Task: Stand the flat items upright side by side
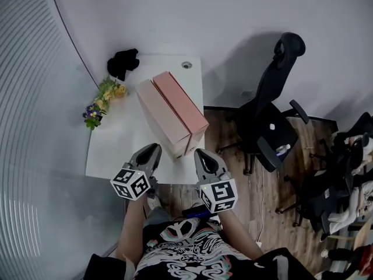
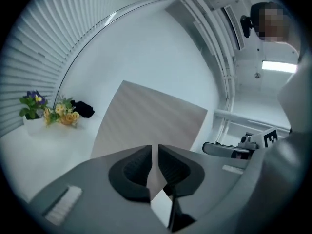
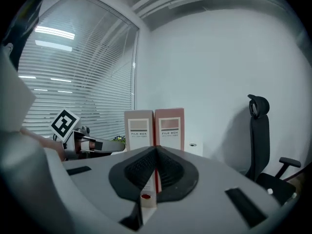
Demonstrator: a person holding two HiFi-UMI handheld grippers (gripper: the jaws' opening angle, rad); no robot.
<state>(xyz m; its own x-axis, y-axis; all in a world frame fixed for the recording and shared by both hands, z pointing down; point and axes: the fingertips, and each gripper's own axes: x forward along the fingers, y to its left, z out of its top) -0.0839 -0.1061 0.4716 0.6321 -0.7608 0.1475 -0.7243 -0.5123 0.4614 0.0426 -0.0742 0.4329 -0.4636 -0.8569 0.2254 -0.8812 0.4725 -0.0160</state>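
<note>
Two file boxes stand upright side by side on the white table: a beige box on the left and a pink box touching it on the right. In the right gripper view their labelled ends face me, the beige box next to the pink box. The left gripper view shows the beige box's broad side. My left gripper and right gripper hang at the table's near edge, short of the boxes. The left gripper shows only a thin slit between its jaws, the right gripper is shut, and both hold nothing.
Flowers and a black object lie at the table's far left. A cable grommet sits at its far edge. A black office chair stands on the wooden floor to the right, with more chairs beyond.
</note>
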